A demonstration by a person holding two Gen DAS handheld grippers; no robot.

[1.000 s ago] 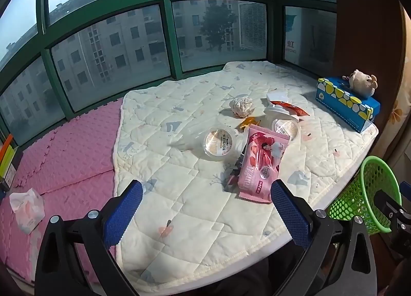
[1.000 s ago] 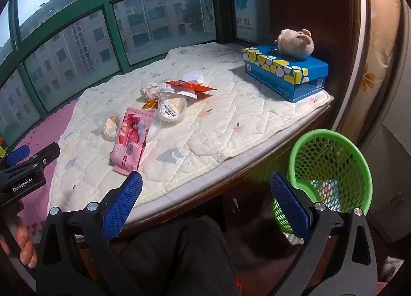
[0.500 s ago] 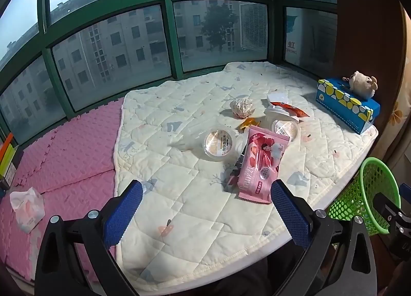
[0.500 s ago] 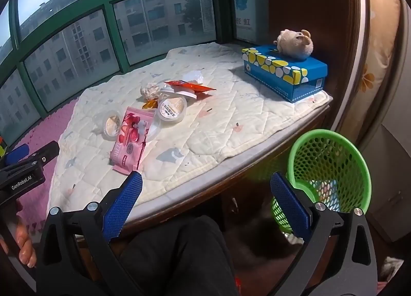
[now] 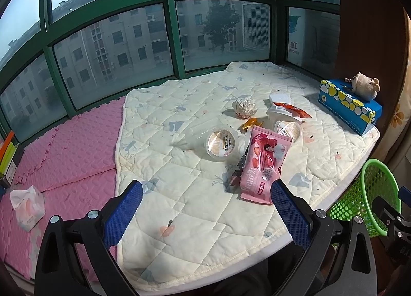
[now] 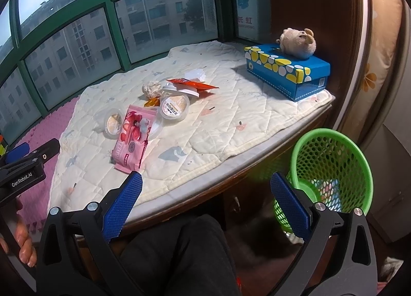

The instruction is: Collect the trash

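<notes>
Setting: a cream quilt [image 5: 179, 193] covers a window ledge; litter sits toward its right half, nothing yet picked up.
Left gripper [image 5: 206, 215]: released, jaws wide apart, empty, hovering over the quilt's near edge.
Right gripper [image 6: 205, 204]: released, empty, held off the near edge above the person's lap.
Pink wrapper [image 5: 263, 164]: nearest litter, just ahead and right of the left gripper; its long axis runs from the near edge toward the window.
Other litter: 2 plastic cups [image 5: 222, 144], a crumpled paper ball [image 5: 245, 108], an orange-red wrapper [image 6: 194, 83], farther in.
Green basket [image 6: 331, 167]: below the ledge's right corner, beside the right gripper.
Judgement: either gripper could reach; the left looks nearer.
</notes>
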